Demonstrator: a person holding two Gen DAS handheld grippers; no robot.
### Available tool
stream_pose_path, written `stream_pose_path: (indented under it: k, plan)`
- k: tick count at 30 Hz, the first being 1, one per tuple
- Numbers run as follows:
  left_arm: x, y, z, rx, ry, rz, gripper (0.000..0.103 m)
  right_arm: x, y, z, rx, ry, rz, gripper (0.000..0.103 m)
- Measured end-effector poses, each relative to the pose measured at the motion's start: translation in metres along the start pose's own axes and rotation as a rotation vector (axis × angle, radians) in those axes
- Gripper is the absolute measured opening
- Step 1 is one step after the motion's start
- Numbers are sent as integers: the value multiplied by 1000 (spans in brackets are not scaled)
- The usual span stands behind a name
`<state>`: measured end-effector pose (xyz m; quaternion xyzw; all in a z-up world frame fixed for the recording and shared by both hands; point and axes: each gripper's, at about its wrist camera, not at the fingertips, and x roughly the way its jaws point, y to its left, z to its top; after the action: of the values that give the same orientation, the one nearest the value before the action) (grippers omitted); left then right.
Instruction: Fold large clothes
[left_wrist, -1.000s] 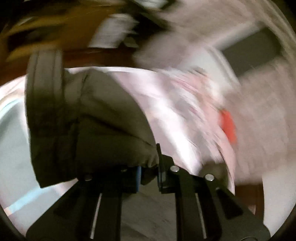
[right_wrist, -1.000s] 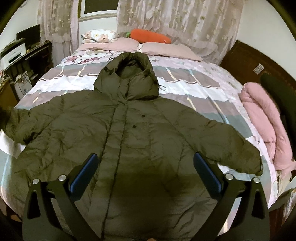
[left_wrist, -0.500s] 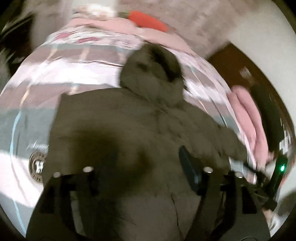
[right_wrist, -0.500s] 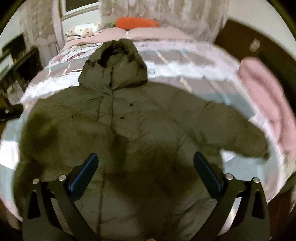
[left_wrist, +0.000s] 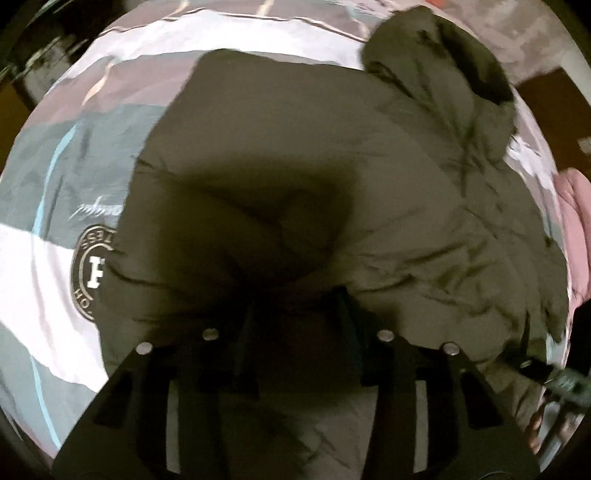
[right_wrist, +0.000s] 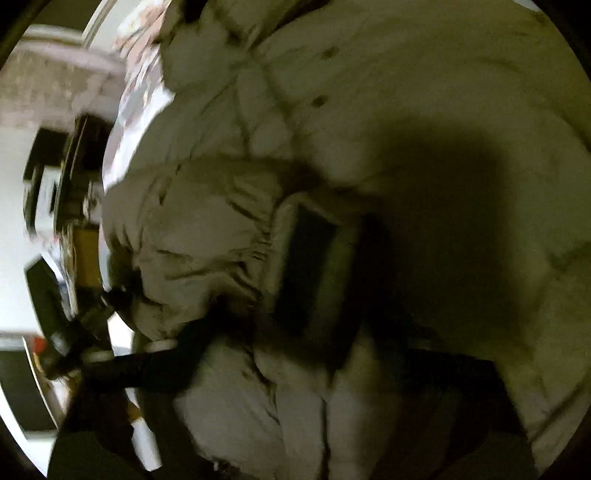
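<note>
Olive jacket (left_wrist: 369, 177) on the striped bedspread (left_wrist: 55, 177)
We see both grippers' jaws closing, left gripper (left_wrist: 295, 317) and right gripper (right_wrist: 288, 350), jacket fabric between them; round badge (left_wrist: 90, 271) shows "F".

A: The left gripper (left_wrist: 295, 317) sits in deep shadow against the coat (left_wrist: 369, 166); can you see whether cloth is between the closing jaws?

B: No, too dark. In the right view the furniture (right_wrist: 62, 192) is smeared, and the right gripper's (right_wrist: 314, 354) closing jaws are lost in padding.
</note>
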<state>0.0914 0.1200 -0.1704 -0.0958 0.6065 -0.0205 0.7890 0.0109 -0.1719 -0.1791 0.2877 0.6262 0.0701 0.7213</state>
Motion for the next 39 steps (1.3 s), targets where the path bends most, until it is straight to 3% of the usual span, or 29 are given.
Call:
stream_pose_path:
  k: [3,8,11,13,15,16,19,20,22,24,26,30,34,37,39]
  plan:
    - [-5,19,3,-89,-29,32,40,7,28,14,-89,-56,-20,28]
    - [-23,62,8,-246,-128,122,40,25,75,58,-216,-160,-67,25]
    - [-33,86,10,-334,-182,199,44,44,110,82,-257,-167,-53,26]
    - [-34,94,11,-364,-195,219,49,60,132,90,-294,-167,-101,32]
    - [-34,97,12,-354,-197,211,49,72,135,92,-320,-162,-170,64]
    - [-37,93,13,-331,-207,224,49,72,132,95,-323,-164,-178,70]
    - [-49,81,12,-277,-261,241,49,62,113,90,-319,-208,-203,79]
    - [-59,76,9,-265,-296,239,52,46,105,86,-303,-274,-221,79]
    - [-75,70,8,-262,-355,217,59,14,95,75,-281,-426,-218,78]
    - [-86,58,8,-227,-405,156,64,0,100,71,-319,-486,-184,36]
    - [-78,40,10,-134,-358,130,64,6,118,70,-390,-443,-154,30]
    - [-43,23,10,-48,-207,153,64,31,151,63,-505,-381,-132,29]
    - [-16,42,12,-85,-111,175,66,89,160,77,-513,-265,-281,27]
    - [-13,49,12,-110,-94,173,66,110,152,87,-482,-210,-272,27]
    - [-14,48,13,-107,-99,168,66,99,155,88,-508,-197,-246,34]
